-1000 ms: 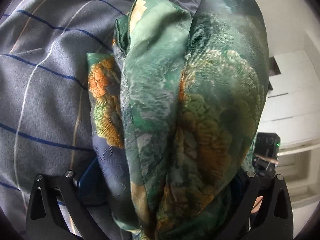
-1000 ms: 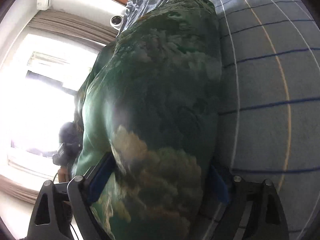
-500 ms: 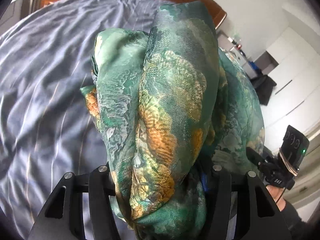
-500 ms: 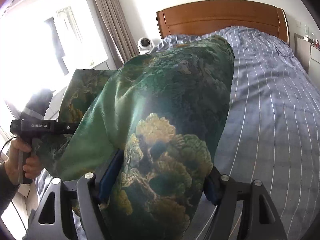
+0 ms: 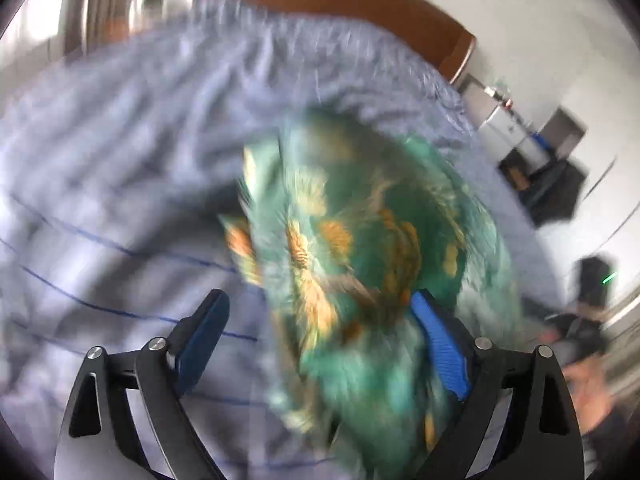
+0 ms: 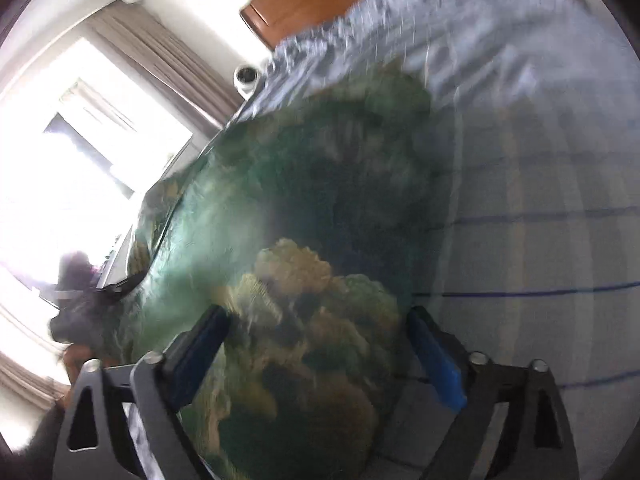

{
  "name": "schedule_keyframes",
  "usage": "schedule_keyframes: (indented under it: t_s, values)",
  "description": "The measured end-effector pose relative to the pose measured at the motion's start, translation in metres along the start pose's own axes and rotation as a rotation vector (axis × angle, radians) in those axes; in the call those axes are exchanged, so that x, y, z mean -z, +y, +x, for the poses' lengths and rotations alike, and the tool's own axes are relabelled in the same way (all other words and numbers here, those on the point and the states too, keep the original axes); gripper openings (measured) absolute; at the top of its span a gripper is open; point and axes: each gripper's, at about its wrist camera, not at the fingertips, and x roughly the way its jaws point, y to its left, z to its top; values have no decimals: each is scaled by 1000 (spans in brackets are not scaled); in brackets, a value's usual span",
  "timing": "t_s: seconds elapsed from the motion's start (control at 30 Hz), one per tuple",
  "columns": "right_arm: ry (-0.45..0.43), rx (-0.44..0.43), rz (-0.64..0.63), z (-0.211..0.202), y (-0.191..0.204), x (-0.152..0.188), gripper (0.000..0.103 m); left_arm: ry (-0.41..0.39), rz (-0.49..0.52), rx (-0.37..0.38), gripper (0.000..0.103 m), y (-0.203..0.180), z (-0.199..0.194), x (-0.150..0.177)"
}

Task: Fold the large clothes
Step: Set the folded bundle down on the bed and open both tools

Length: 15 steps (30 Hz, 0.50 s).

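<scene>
Change: left gripper fingers spread wide since the last frame; silky green floral garment now brushes only the right finger.
Right gripper: fingers parted, garment between them; grip unclear.
Bed: striped blue-grey sheet beyond the fingers.

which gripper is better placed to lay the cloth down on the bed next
Right, probably. The cloth fills the whole gap of the right gripper, while in the left gripper it sits against one finger only, over the bed.

Green cloth with orange-gold flowers lies ahead of the black, blue-padded hand-held gripper; the bedsheet is grey-blue with dark blue lines; the headboard is brown.
</scene>
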Motion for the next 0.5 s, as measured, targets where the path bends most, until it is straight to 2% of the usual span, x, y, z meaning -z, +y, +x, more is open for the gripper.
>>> schedule_keyframes:
  t_s: [0.07, 0.1, 0.17, 0.23, 0.3, 0.33, 0.5]
  values:
    - [-54, 117, -142, -36, 21, 10, 97, -122, 107, -134, 101, -24, -45, 16]
    - [-81, 166, -199, -51, 30, 15, 97, -179, 129, -174, 102, -35, -64, 25]
    - [-161, 267, -314, -86, 56, 29, 97, -268, 131, -217, 103, -41, -81, 31]
    - [-259, 353, -397, -125, 83, 46, 97, -362, 130, -263, 103, -60, -113, 57]
    - [-337, 402, -445, -160, 105, 66, 98, -385, 148, -294, 103, -71, -126, 72]
    - [-349, 412, -448, -166, 109, 68, 101, -375, 152, -312, 103, -78, -130, 81]
    - [-276, 453, -373, -194, 131, 113, 102, -296, 185, -361, 103, -115, -150, 102]
